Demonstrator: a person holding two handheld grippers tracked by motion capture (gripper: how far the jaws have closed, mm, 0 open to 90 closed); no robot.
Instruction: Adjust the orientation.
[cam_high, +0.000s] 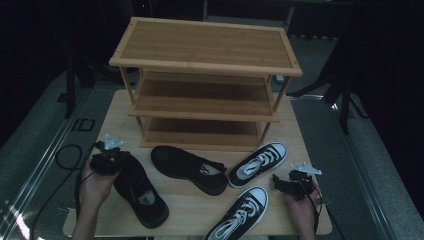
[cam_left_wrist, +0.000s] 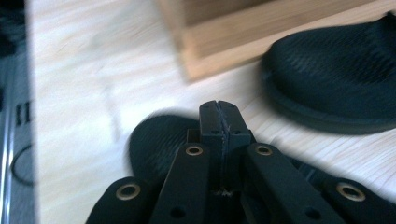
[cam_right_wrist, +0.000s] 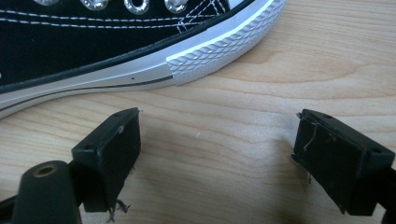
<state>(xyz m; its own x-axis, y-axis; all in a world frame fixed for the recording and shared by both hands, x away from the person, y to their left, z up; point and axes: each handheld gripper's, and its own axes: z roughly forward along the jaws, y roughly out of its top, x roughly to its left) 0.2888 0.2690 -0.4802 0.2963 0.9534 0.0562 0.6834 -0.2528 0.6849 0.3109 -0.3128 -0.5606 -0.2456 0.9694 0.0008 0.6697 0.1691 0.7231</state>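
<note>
Two black shoes lie on the wooden table (cam_high: 280, 212): one at the left (cam_high: 142, 192) and one in the middle (cam_high: 187, 167). To their right lie two black-and-white sneakers, one farther (cam_high: 259, 162) and one nearer (cam_high: 240, 212). My left gripper (cam_high: 111, 159) hovers over the far end of the left black shoe (cam_left_wrist: 154, 144), its jaws (cam_left_wrist: 219, 109) shut on nothing. My right gripper (cam_high: 277, 181) sits low on the table right of the sneakers. It is open (cam_right_wrist: 217, 140), with bare wood between its pads and a sneaker's white toe rim (cam_right_wrist: 210, 56) just beyond.
A three-tier wooden shoe rack (cam_high: 205, 60) stands at the back of the table with bare shelves; its base (cam_left_wrist: 219, 42) is close ahead of the left gripper. The middle black shoe (cam_left_wrist: 336, 84) lies to that gripper's right. A black cable (cam_high: 62, 160) loops off the table's left edge.
</note>
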